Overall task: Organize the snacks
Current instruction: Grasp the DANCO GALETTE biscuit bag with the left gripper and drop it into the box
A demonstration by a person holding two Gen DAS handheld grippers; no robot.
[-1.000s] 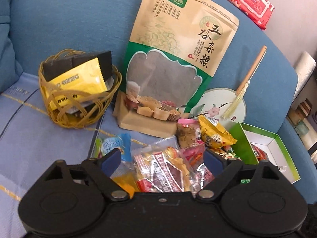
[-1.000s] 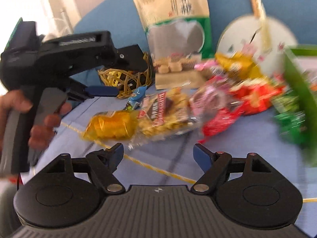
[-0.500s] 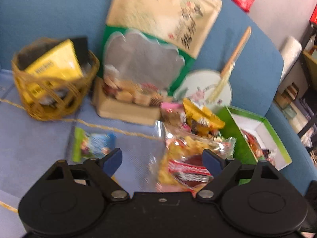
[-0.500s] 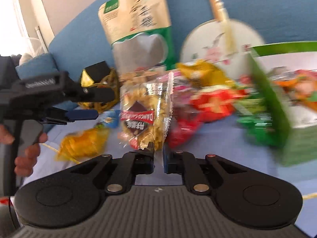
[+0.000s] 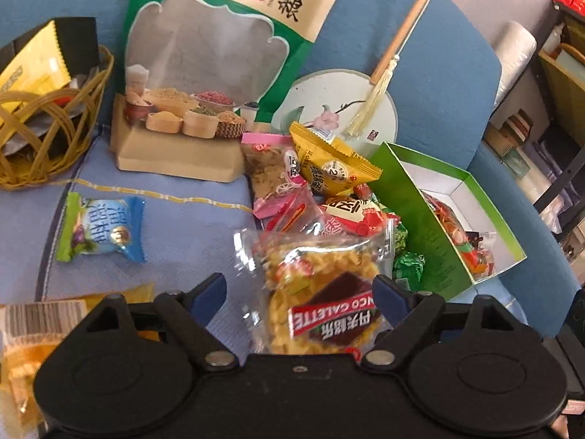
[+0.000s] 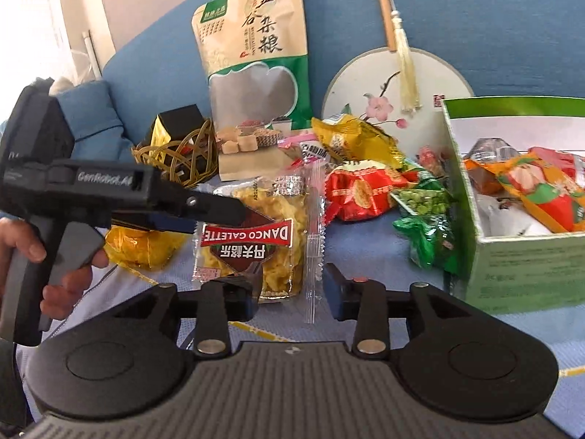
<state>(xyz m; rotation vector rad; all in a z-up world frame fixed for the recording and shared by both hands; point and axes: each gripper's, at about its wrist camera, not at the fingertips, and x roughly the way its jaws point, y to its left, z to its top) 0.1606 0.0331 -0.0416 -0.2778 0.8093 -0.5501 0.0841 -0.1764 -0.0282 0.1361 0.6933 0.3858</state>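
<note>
Right wrist view gives us the clearest look: our right hand-held gripper has its jaws opening, and the lower edge of the clear galette packet lies between the tips, with the pads not pressing on it. The packet rests on the blue sofa seat, in front of the tall grain bag and just left of a red snack packet. Beside it stands the green box with snacks inside. We hold our left hand-held gripper with jaws spread wide and nothing gripped; the packet's upper part lies between its tips in the left wrist view. A blue-green candy packet lies alone further left, near the wicker basket. A round fan leans behind the snack pile.
</note>
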